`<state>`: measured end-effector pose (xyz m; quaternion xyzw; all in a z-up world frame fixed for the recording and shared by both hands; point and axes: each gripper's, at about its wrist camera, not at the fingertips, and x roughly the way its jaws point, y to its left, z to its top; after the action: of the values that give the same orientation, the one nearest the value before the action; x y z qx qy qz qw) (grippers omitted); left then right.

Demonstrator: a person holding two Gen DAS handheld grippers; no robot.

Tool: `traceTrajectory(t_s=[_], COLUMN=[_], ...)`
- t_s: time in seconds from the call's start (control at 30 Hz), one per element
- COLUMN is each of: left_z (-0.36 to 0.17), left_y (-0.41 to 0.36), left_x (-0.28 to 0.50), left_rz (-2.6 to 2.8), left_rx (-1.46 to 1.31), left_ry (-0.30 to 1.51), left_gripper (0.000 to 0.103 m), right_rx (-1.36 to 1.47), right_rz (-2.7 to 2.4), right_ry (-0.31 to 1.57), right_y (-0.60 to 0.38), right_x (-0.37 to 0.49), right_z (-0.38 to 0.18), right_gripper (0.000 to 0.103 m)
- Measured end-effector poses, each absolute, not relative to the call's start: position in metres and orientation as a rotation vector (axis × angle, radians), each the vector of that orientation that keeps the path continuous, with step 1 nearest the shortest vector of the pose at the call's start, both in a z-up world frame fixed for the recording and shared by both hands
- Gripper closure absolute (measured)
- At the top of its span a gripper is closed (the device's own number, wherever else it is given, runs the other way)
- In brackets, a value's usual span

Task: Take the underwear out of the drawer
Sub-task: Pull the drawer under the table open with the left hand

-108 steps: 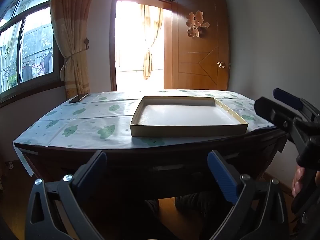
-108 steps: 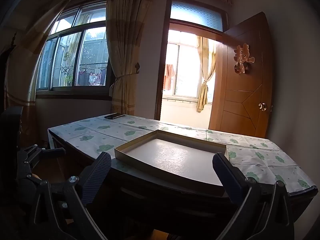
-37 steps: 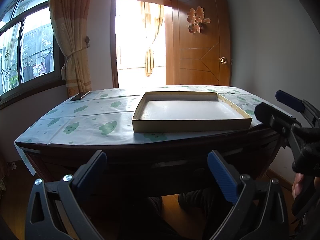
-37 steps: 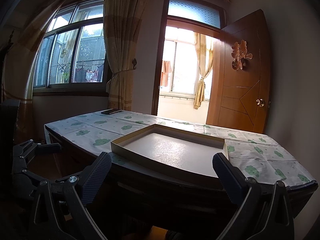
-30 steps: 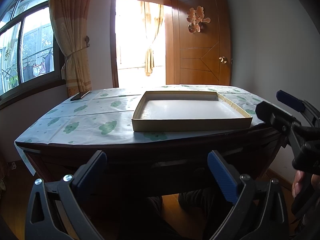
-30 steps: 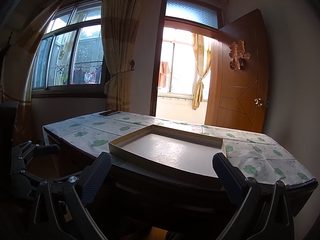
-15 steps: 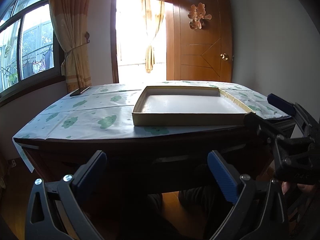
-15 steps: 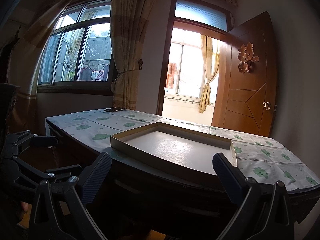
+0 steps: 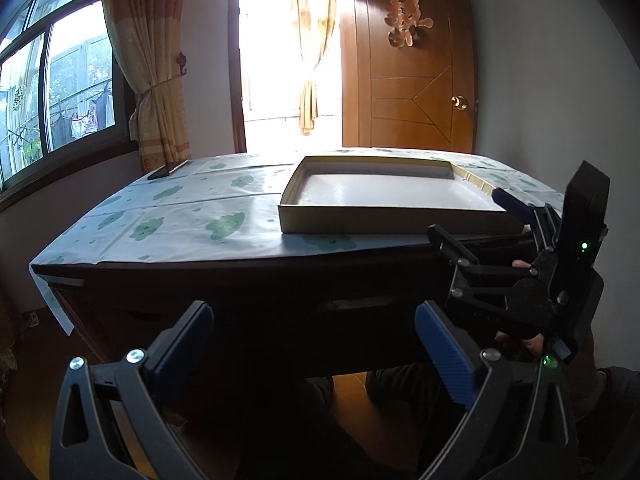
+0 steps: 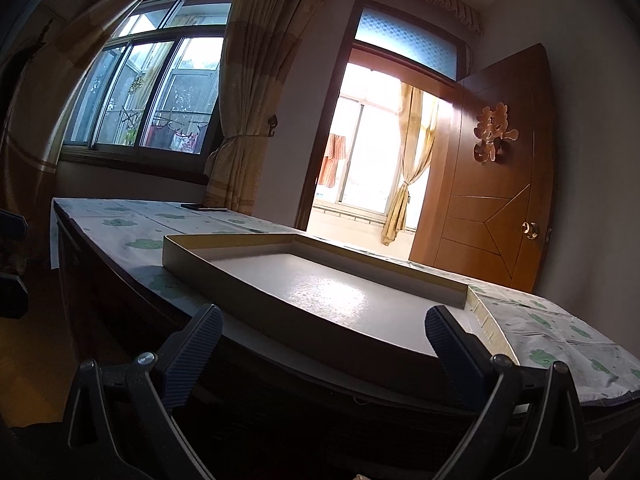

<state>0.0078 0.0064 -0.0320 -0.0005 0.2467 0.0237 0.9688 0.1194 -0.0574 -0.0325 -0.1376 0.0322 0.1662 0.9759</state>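
No underwear shows in either view. The table's dark wooden front (image 9: pixel 280 292) lies in shadow, with a faint pale slit (image 9: pixel 352 302) under the top; I cannot make out a drawer there. My left gripper (image 9: pixel 312 336) is open and empty, low in front of that dark front. My right gripper (image 9: pixel 468 214) is open too, held by a hand (image 9: pixel 524 342) at the table's front right edge. In the right wrist view the right gripper (image 10: pixel 322 332) frames the near edge of the table, with nothing between its fingers.
A shallow empty cardboard box (image 9: pixel 384 192) (image 10: pixel 320 292) lies on the cloud-print tablecloth (image 9: pixel 180 216). A dark phone (image 9: pixel 166 170) rests at the far left corner. Behind stand a wooden door (image 9: pixel 416 80), a bright doorway and curtained windows. Feet (image 9: pixel 316 392) show under the table.
The right gripper has moved left and closer to the table's front right edge, and its camera now tilts. The left gripper has barely shifted. Both stay open.
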Motion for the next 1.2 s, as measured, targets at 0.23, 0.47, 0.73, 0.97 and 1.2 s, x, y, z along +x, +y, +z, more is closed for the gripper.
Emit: traceTrajectory(t_s=[0.23,0.47,0.73,0.97,1.2], left_z=[-0.030,-0.028,-0.027,-0.027,-0.028], left_y=[0.007,0.006,0.005,0.003,0.002], left_x=[0.006,0.004,0.004,0.002,0.003], left_rz=[0.054,0.058,0.056,0.054,0.054], left_rx=[-0.004,0.008,0.013,0.018,0.008], left_ry=[0.500,0.501,0.504,0.504,0.508], left_gripper=[0.000,0.000,0.000,0.000,0.000], right_rx=[-0.302,-0.314,-0.356,-0.347,-0.343], right_rz=[0.302,0.316,0.295,0.290,0.292], right_ry=[0.011,-0.022,-0.081,-0.085,-0.111], right_y=[-0.060,-0.061,-0.059,-0.059,-0.059], right_x=[0.129,0.134,0.133,0.134,0.134], right_z=[-0.039,-0.043,-0.051,-0.051,-0.052], right_gripper=[0.001,0.001,0.001,0.001,0.001])
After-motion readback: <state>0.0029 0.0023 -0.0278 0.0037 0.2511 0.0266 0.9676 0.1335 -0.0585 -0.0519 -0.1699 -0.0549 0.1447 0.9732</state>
